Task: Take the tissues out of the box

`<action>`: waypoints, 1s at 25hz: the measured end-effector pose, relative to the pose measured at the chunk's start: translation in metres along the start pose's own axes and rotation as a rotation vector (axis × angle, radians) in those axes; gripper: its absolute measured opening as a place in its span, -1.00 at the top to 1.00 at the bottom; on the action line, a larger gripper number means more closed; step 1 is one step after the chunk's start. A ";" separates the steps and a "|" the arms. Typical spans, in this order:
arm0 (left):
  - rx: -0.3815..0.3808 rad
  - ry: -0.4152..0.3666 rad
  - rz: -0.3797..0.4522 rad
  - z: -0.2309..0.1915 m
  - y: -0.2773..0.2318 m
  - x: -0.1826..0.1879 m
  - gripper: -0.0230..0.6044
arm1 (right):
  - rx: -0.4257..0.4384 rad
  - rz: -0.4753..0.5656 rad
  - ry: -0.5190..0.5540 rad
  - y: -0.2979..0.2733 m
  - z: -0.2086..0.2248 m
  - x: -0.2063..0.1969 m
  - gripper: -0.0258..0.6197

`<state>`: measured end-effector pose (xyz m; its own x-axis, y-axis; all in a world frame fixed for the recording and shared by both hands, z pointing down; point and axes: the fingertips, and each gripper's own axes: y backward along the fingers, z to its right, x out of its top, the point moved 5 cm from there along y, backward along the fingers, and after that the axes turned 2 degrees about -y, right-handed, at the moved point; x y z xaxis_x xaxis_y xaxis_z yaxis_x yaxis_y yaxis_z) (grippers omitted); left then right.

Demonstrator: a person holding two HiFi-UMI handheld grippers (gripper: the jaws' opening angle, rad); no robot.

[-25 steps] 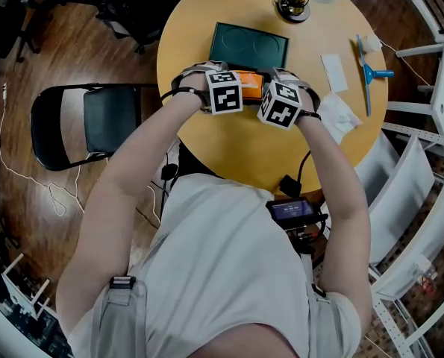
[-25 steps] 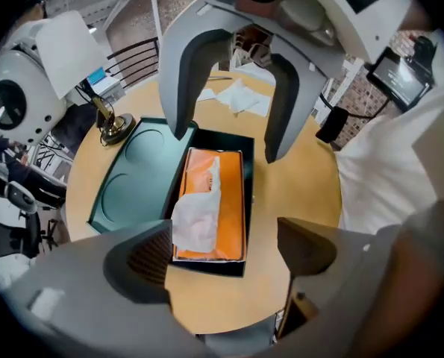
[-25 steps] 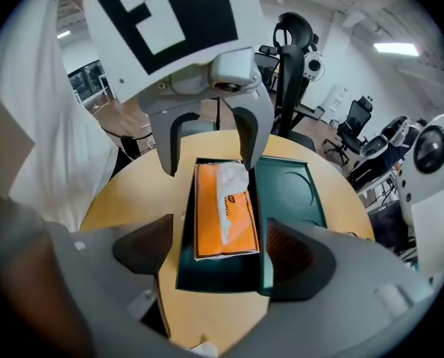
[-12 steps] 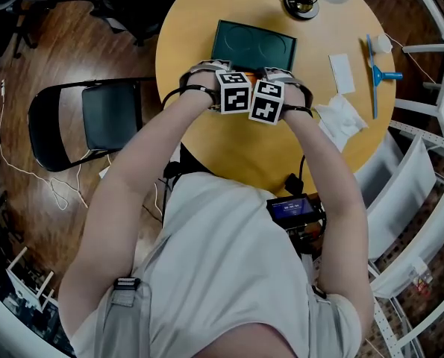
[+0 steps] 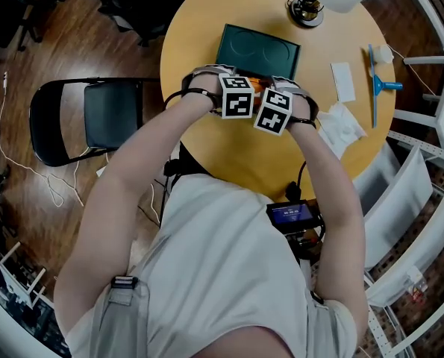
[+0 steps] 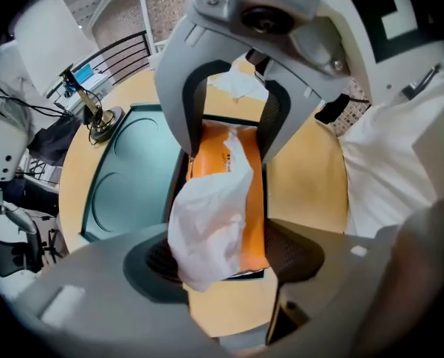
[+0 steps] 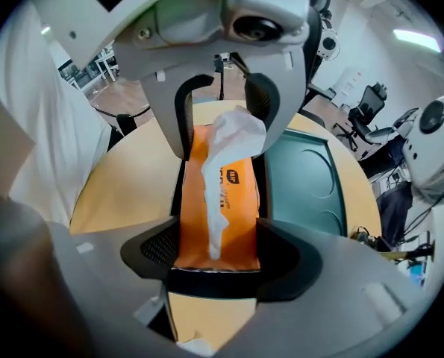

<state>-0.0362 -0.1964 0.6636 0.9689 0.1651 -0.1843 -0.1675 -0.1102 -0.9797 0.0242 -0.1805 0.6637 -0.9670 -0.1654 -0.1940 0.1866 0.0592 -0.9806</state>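
Orange tissue pack (image 7: 223, 200), laid long axis left-to-right just near of the teal tray (image 5: 257, 49), is clamped at each end by the closing left gripper (image 6: 225, 256) and right gripper (image 7: 216, 253), its protruding tissue (image 6: 207, 222) nearer the left.

Left arm (image 5: 143, 170), right arm (image 5: 330, 177) stretched forward, forearms converging, wrists close together. Left gripper (image 6: 223, 253) and right gripper (image 7: 216, 253) point toward each other, marker cubes side by side. Left jaws closing, pads against sides of pack (image 7: 229, 200) near end. Right jaws closing, pads against opposite end.
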 end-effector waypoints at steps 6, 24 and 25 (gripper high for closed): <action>0.019 -0.012 0.017 0.013 0.046 0.014 -0.01 | -0.026 0.001 0.003 0.049 -0.007 0.004 -0.01; -0.206 0.014 -0.034 0.154 -0.031 0.043 -0.03 | 0.208 -0.014 -0.048 0.006 -0.156 -0.043 -0.02; -0.200 0.008 -0.037 0.157 -0.042 0.044 -0.04 | 0.202 -0.022 -0.047 -0.004 -0.160 -0.047 -0.02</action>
<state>-0.0153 -0.0308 0.6845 0.9752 0.1651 -0.1473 -0.0933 -0.2967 -0.9504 0.0414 -0.0150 0.6810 -0.9629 -0.2109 -0.1685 0.2008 -0.1427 -0.9692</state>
